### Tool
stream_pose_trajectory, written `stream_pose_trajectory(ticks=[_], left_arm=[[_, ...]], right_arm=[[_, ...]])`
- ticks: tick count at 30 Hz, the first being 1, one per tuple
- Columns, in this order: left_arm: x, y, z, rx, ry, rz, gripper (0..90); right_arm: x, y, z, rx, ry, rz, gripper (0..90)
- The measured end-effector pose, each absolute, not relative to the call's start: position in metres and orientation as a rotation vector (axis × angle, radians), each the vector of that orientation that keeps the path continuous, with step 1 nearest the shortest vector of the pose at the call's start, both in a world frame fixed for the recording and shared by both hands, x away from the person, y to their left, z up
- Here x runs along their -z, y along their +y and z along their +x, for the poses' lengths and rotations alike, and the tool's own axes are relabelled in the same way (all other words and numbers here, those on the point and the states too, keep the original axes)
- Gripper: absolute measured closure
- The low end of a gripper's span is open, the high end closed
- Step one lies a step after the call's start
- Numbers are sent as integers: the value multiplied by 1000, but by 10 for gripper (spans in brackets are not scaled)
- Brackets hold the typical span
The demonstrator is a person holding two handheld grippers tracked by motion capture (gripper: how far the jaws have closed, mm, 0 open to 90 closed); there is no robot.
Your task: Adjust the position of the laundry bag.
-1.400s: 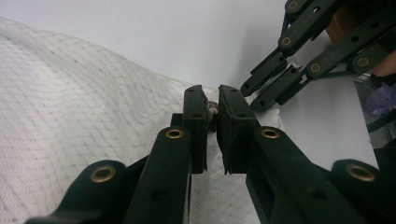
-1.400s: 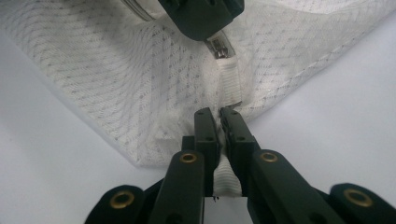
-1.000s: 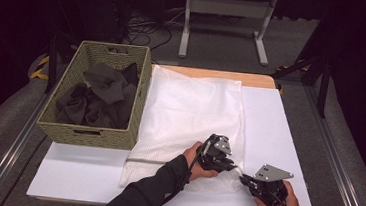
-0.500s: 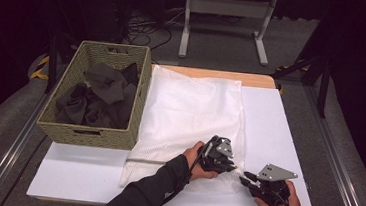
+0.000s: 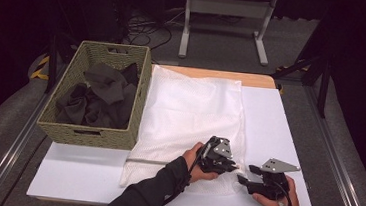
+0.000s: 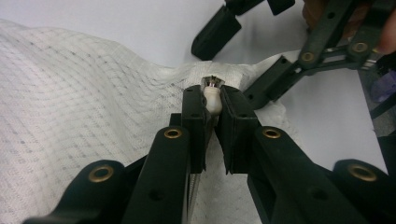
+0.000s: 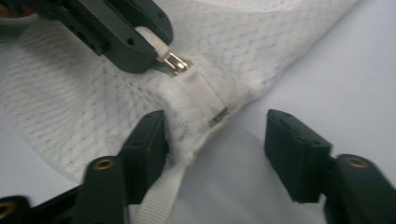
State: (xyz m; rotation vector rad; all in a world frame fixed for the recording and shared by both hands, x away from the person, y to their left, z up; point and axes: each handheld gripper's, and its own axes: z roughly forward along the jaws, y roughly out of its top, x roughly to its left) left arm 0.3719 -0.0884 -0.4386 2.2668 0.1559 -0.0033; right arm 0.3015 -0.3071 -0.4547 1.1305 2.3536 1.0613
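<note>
Right gripper (image 7: 215,140) fingers just opened — bag corner (image 7: 205,100) released.

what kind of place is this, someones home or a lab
Most likely a lab or recording studio, not a home. Dark curtained surroundings frame a white-topped table, loose cables trail across the grey floor behind, and a metal stand sits there. A wicker basket and white mesh bag look like staged props.
</note>
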Motion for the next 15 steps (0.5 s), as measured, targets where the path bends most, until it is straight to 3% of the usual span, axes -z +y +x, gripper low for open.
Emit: stream_pose_trajectory(ticks=[4, 6, 15], left_arm=[[439, -86, 373, 10, 165, 2258, 812], [441, -86, 374, 18, 174, 2260, 812], [447, -95, 375, -10, 183, 2294, 768]], right_arm=[[451, -304, 299, -1056, 2371, 1052, 746], [450, -304, 298, -1045, 2371, 1039, 810], [443, -299, 294, -998, 2343, 984, 831]])
